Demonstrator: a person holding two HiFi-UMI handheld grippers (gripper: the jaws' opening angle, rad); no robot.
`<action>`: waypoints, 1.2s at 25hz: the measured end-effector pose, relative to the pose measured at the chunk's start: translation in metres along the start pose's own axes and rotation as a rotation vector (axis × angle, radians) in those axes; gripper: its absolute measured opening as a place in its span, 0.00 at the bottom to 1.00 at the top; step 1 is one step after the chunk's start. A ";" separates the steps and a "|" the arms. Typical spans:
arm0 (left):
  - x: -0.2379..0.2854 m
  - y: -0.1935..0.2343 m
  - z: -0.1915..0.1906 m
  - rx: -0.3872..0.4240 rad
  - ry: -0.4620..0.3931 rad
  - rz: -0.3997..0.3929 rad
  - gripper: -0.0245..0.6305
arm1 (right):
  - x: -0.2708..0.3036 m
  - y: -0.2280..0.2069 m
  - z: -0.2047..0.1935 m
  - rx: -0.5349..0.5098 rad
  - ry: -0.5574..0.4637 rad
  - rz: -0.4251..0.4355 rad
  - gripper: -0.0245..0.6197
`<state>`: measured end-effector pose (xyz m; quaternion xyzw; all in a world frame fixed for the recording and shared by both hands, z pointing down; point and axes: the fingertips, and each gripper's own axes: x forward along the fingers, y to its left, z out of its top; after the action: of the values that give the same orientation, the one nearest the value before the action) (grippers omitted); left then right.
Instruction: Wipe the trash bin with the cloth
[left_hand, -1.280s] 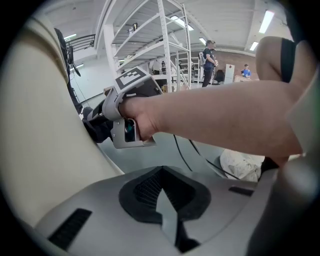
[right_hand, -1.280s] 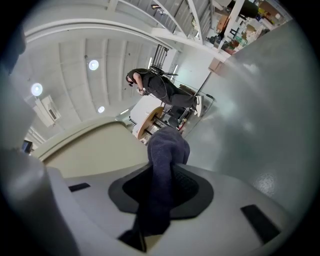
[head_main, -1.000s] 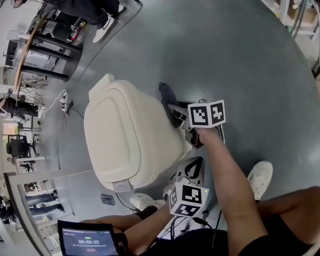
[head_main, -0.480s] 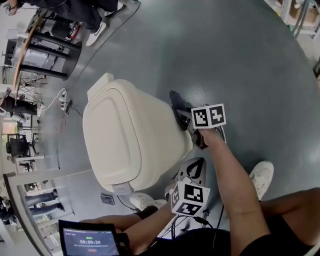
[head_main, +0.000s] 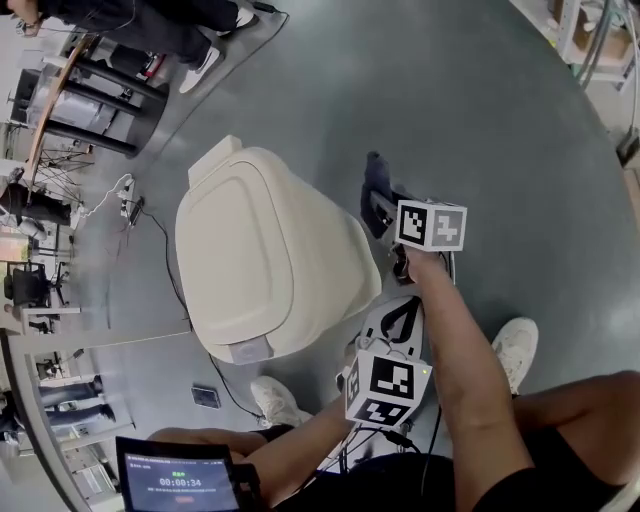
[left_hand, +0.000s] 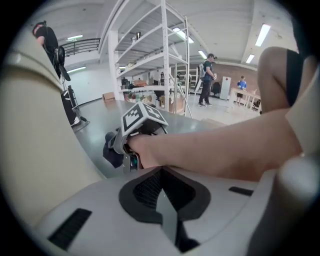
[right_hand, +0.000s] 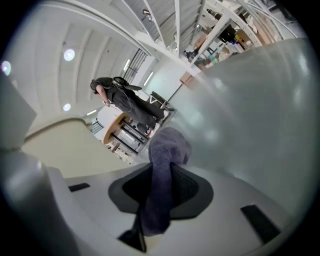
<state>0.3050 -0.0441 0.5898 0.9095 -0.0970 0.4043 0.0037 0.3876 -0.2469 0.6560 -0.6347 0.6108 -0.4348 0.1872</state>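
cloth clamped in right gripper jaws

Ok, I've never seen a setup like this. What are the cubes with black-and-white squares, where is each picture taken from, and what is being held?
There is no robot here. A person holds a hand-held gripper in each hand, and the marker cubes are parts of those grippers. The head view comes from a camera on the person's head. It looks down at a grey floor where a cream trash bin stands with its lid closed. The other two pictures come from cameras riding on each gripper, looking along its fingers. The right gripper has its fingers shut on a dark cloth, held beside the bin's side; whether the cloth touches the bin can't be told. The left gripper has its fingers together with nothing between them, and it sits low near the bin.
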 end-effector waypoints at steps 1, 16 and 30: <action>-0.004 0.002 0.010 -0.003 -0.032 0.002 0.04 | -0.005 0.010 0.012 -0.007 -0.024 0.037 0.18; -0.153 0.048 0.069 -0.208 -0.410 0.125 0.03 | -0.127 0.198 0.078 -0.515 -0.190 0.173 0.18; -0.346 0.134 -0.006 -0.385 -0.653 0.429 0.03 | -0.194 0.434 -0.034 -0.927 -0.239 0.277 0.18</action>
<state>0.0496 -0.1154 0.3297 0.9316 -0.3534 0.0615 0.0583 0.1196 -0.1347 0.2784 -0.6095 0.7927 -0.0128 0.0103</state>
